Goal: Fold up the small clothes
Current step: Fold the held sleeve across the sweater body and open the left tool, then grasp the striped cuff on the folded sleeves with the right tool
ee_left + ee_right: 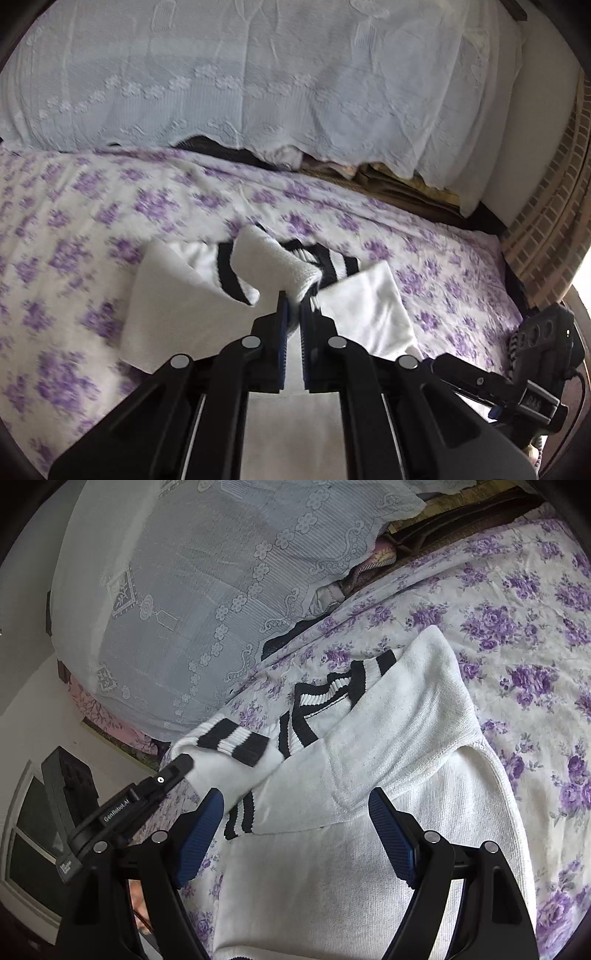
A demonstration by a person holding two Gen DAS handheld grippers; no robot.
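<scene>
Purple-flowered sheet (pixel 92 206) covers the bed, and behind it a white lace cover (pixel 258 74) drapes over a pile of things, with a bit of dark cloth showing under its scalloped edge.

On the sheet lies a white knit sweater (pixel 369 867) with black stripes at collar and cuffs. Its body is spread flat, collar (pixel 325 694) away from the cameras. One sleeve is folded across the chest, its striped cuff (pixel 242 814) resting near the sweater's edge.

Left hand-held gripper (pixel 293 306) is clamped on the other sleeve: the blue pads are pressed together on the knit fabric a little way back from the cuff (pixel 236 273), which flops loose to the left in the left wrist view (that frame is blurred). The pinched sleeve is lifted off the sweater's body. In the right wrist view the same gripper comes in from the left, its tip at the raised sleeve (pixel 236 753).

Right hand-held gripper (pixel 295 830) has its jaws wide apart, with nothing between the pads. It hangs above the sweater's body, pointing toward the collar; I cannot tell whether it touches the fabric.
</scene>
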